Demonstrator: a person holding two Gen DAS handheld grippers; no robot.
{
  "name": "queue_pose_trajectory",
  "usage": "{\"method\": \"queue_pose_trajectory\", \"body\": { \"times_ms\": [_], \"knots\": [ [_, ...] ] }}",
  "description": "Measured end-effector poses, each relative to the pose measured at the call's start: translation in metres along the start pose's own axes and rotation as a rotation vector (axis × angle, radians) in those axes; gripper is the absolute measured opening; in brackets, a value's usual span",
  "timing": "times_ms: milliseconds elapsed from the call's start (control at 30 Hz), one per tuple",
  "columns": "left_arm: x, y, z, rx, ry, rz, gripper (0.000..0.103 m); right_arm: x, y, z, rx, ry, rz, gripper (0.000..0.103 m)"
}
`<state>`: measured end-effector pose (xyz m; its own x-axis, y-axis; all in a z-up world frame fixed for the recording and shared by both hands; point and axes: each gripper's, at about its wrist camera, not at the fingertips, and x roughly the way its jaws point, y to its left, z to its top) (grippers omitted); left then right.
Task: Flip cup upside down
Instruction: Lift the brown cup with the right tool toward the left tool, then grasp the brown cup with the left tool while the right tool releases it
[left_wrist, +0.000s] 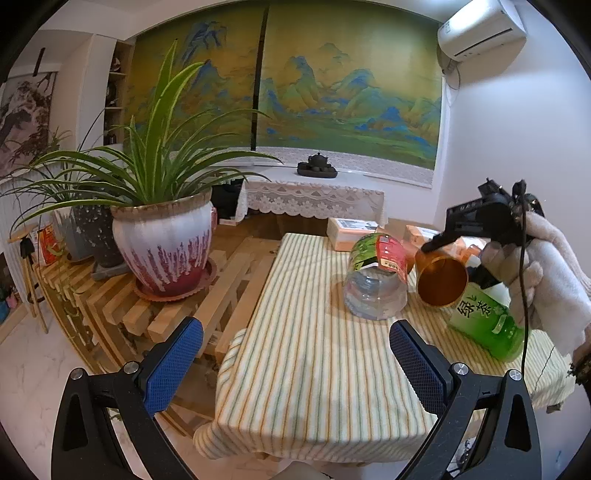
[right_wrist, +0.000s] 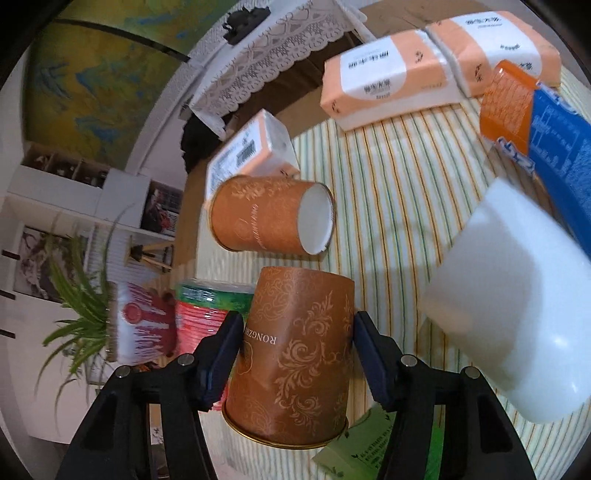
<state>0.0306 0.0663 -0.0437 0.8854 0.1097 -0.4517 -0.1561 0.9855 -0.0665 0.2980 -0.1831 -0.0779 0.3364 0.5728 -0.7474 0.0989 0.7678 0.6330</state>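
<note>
My right gripper (right_wrist: 295, 350) is shut on an orange paper cup (right_wrist: 295, 362) with a swirl pattern, held tilted in the air over the striped table. In the left wrist view the same cup (left_wrist: 441, 281) shows its golden inside, mouth turned toward the camera and downward, with the right gripper (left_wrist: 461, 240) around it. A second orange cup (right_wrist: 266, 216) lies on its side on the table beyond it. My left gripper (left_wrist: 295, 362) is open and empty above the table's near left part.
A striped cloth covers the table (left_wrist: 314, 369). On it are a clear bottle with green-red label (left_wrist: 376, 277), a green tea bottle (left_wrist: 487, 325), tissue packs (right_wrist: 388, 85), a white cup (right_wrist: 517, 314) and a blue-orange packet (right_wrist: 546, 122). A potted plant (left_wrist: 166, 236) stands left on a wooden bench.
</note>
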Motion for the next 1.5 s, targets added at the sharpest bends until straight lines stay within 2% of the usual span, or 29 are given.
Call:
{"method": "queue_pose_trajectory", "body": {
  "times_ms": [300,433,667,800,900,1033,1300,1500],
  "knots": [
    [-0.006,-0.004,0.0,0.015,-0.009,0.0,0.102,-0.039,0.011,0.011,-0.019,-0.104,0.098,0.057],
    [-0.01,-0.001,0.003,0.011,-0.014,0.006,0.102,-0.059,0.028,-0.001,-0.093,-0.106,0.133,0.057],
    [-0.014,0.006,0.003,0.007,-0.009,0.006,0.102,-0.064,0.046,-0.063,-0.238,-0.047,0.081,0.057],
    [-0.015,0.007,0.0,0.01,0.013,-0.002,0.102,-0.048,0.046,-0.101,-0.296,0.006,0.033,0.057],
    [-0.017,0.007,-0.002,0.012,0.023,-0.009,0.102,-0.029,0.038,-0.119,-0.286,0.042,0.007,0.057],
    [-0.021,0.01,-0.002,0.007,0.037,-0.02,0.102,-0.011,0.033,-0.132,-0.297,0.056,-0.043,0.057],
    [-0.021,0.012,-0.003,-0.007,0.064,-0.04,0.102,0.003,0.029,-0.141,-0.307,0.071,-0.073,0.059],
    [-0.013,0.005,0.0,0.003,0.108,-0.087,0.102,0.006,0.033,-0.139,-0.319,0.057,-0.075,0.061]
  ]
}}
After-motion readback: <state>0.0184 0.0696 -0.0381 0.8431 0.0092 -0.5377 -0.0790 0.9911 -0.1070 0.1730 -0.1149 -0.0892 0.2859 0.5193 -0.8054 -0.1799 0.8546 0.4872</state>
